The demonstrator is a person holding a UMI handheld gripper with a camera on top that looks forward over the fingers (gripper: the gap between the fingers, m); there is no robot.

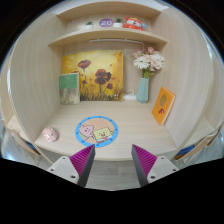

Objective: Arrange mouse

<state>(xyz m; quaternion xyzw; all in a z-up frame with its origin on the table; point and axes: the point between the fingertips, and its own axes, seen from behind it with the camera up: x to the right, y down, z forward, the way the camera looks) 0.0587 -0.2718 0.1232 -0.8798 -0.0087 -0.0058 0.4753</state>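
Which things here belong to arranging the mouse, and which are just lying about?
Job in hand: pink mouse; round mouse pad; gripper, fingers open, holding nothing.

Lying about: flower painting; vase of flowers; orange card; green card.

Your desk (pixel 130 140) is pale wood, closed in by a back wall and side panels. On it you have a round blue mat (pixel 97 130) near the middle, a pink mouse (pixel 48 133) off to its left, a vase of flowers (pixel 144 88) at the back, and an orange card (pixel 163 104) leaning beside the vase.
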